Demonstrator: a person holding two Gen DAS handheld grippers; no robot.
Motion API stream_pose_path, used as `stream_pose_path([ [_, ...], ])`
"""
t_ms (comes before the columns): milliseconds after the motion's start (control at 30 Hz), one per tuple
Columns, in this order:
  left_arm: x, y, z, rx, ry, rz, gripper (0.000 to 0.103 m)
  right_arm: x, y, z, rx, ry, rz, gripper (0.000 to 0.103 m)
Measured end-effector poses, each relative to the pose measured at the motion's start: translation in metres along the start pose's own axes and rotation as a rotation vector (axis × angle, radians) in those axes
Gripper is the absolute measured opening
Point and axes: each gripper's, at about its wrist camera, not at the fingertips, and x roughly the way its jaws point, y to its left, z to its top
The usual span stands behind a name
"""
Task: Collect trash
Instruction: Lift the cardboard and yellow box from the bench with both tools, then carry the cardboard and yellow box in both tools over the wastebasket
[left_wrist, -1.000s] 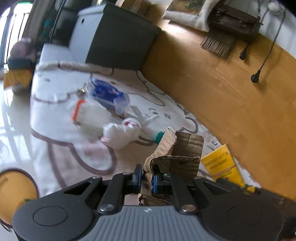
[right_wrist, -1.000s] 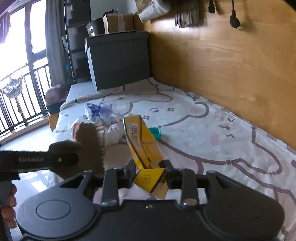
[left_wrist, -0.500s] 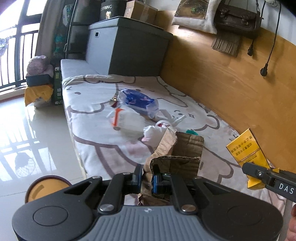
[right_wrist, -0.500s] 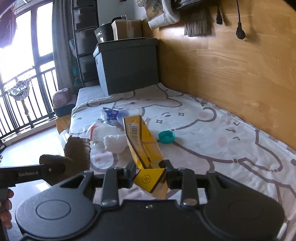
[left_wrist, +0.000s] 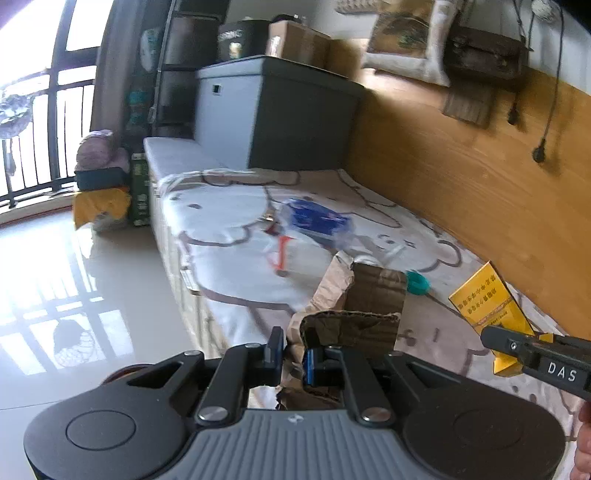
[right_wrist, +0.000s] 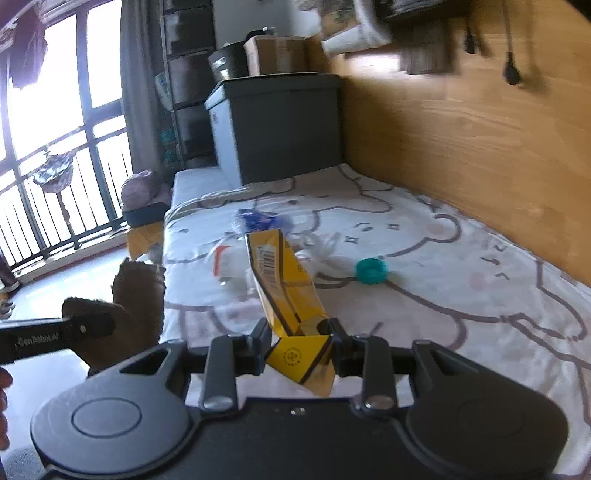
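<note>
Trash is split: two pieces in hand, the rest on the bed sheet (right_wrist: 461, 295). Left gripper (left_wrist: 293, 360) is clamped on a torn cardboard scrap (left_wrist: 354, 314), which sticks up and forward from between the fingers; right gripper (right_wrist: 297, 345) is clamped on a flattened yellow carton (right_wrist: 286, 288), pinched at its folded lower end with the long body angled up and away. Change over the last second: both views have pulled back and up from the sheet, left camera swung from looking down at the pile to a level view along the bed, floor (left_wrist: 74, 295) now fills its left side. Grip on both items unchanged. Reads as pick done, carry-off to a bin in progress; no bin visible in either view. Not yet collected: teal cap (right_wrist: 371, 271), blue-printed plastic wrapper (left_wrist: 317, 221), clear bag with orange mark (left_wrist: 280, 253), white crumpled wrap (right_wrist: 236, 266), all ahead of the jaws, well apart from them, mid-sheet. Both jaws full, so those need another trip. Motion blur on the far pile; finer detail not readable.
</note>
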Motion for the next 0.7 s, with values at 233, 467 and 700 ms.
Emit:
stream_pose_path([
  [233,-0.013,0.045,-0.002,-0.037,-0.003,0.073,0.012,0.014,0.039,0.0,-0.035,0.016,0.052,0.034],
  [467,-0.024,0.096,-0.012,-0.115,0.001,0.139,0.012,0.033,0.09,-0.005,-0.098,0.048,0.11,0.034],
  [700,-0.026,0.141,-0.022,-0.187,0.003,0.192,0.012,0.053,0.141,-0.008,-0.203,0.091,0.162,0.034],
])
